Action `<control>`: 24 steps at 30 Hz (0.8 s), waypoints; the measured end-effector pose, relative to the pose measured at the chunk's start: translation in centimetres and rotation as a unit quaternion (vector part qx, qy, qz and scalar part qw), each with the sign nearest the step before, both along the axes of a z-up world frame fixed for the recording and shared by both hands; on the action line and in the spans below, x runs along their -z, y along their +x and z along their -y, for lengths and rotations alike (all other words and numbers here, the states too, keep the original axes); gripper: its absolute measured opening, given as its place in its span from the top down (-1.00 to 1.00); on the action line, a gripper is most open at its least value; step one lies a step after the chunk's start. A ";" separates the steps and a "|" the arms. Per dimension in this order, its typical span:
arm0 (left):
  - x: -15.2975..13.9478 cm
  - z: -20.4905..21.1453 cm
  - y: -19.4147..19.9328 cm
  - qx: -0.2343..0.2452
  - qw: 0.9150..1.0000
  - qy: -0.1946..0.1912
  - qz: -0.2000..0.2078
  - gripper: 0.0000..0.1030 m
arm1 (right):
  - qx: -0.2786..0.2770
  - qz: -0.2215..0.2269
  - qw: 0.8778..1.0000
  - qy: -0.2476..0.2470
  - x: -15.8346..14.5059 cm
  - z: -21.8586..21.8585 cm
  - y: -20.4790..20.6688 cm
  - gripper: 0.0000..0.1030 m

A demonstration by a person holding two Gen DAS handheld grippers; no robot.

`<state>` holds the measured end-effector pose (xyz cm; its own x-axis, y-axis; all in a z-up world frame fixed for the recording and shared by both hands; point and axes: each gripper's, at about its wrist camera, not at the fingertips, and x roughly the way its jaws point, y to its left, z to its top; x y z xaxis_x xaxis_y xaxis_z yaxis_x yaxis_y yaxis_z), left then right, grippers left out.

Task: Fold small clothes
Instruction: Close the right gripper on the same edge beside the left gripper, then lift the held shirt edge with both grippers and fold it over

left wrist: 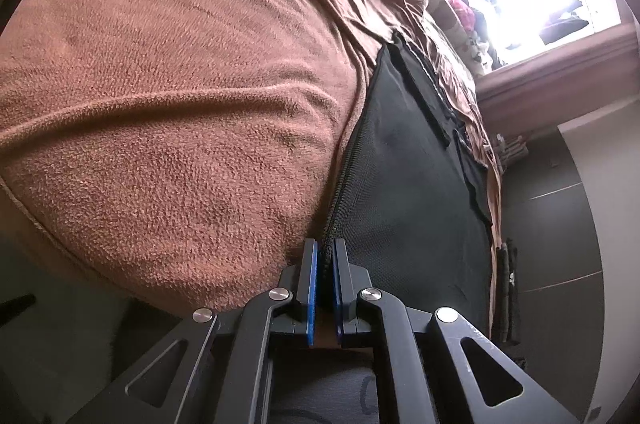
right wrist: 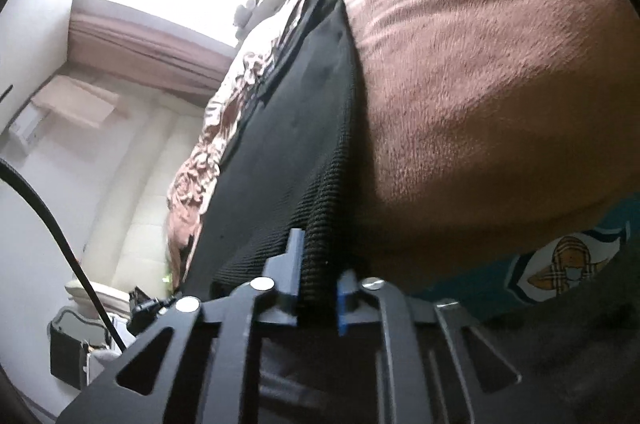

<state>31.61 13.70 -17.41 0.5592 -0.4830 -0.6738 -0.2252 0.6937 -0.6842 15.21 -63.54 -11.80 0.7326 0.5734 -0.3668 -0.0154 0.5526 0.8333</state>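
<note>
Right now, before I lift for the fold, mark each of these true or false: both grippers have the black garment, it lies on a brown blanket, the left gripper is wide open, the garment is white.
1. The left gripper is clamped on the black garment. True.
2. The right gripper also has an edge of it between its fingers. True.
3. The garment lies on a brown blanket. True.
4. The left gripper is wide open. False: its jaws are nearly together on the fabric edge.
5. The garment is white. False: it is black.

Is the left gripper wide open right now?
No, the left gripper is pinched shut on the black garment's edge.
</note>
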 end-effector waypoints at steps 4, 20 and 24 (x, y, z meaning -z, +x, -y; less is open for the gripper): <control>-0.8 -0.1 -0.4 0.001 1.000 -0.010 0.019 0.88 | 0.016 0.018 1.000 0.004 -1.5 0.6 -1.3 0.94; -5.7 -1.9 -4.3 -0.010 0.994 -0.058 0.088 0.90 | 0.021 0.074 0.997 -0.002 -8.7 -0.6 -5.6 0.95; -7.0 -2.3 -6.3 -0.013 0.992 -0.066 0.105 0.90 | 0.020 0.081 0.996 -0.001 -9.6 -0.6 -7.2 0.95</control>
<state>25.32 15.99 -10.39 0.6932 -0.5436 -0.4732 -0.0847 0.5906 -0.8025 7.96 -62.98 -2.24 0.8050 0.5413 -0.2429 -0.1274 0.5576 0.8203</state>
